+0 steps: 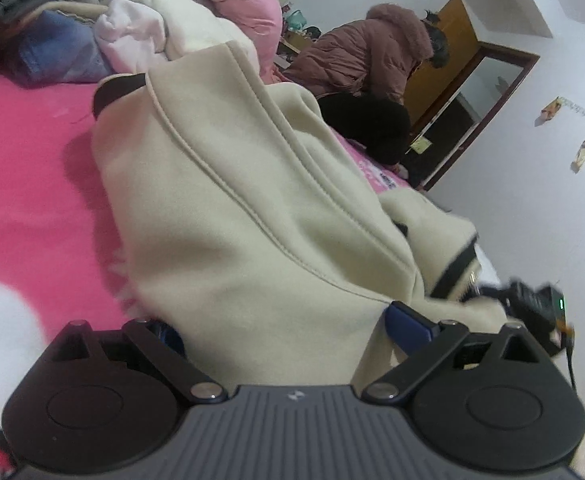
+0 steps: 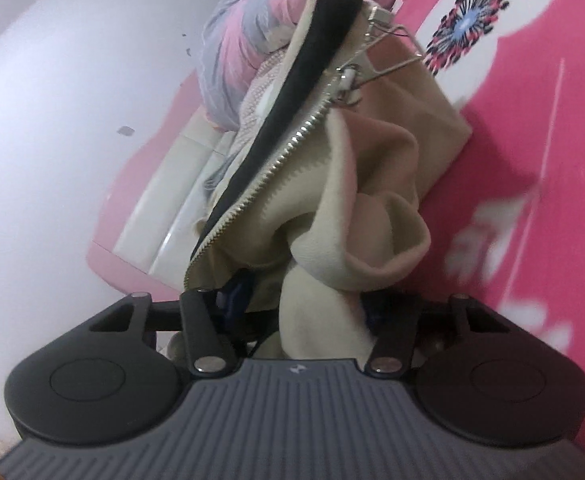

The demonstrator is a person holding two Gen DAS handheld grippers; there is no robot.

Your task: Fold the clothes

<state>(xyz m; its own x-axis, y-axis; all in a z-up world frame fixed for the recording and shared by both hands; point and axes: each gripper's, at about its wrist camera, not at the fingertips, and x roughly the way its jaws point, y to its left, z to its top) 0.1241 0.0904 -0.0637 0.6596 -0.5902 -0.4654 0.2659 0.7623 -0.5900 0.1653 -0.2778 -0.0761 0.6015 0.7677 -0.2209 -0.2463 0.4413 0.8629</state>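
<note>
Cream jacket [image 2: 332, 184] bunched between right tool [image 2: 298, 300] — half-open

I can read no words or numbers anywhere; the small white emblem [image 1: 293, 395] on my left gripper's housing is perhaps a logo.

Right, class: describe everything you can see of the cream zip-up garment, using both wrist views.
The cream garment is a thick, fleece-lined top with raised stitched seams, dark trim and a silver metal zipper that is open. It lies bunched and partly lifted on the pink bedsheet. Its cloth sits between the fingers of the left gripper and the right gripper; the fingers are mostly hidden by it.
</note>
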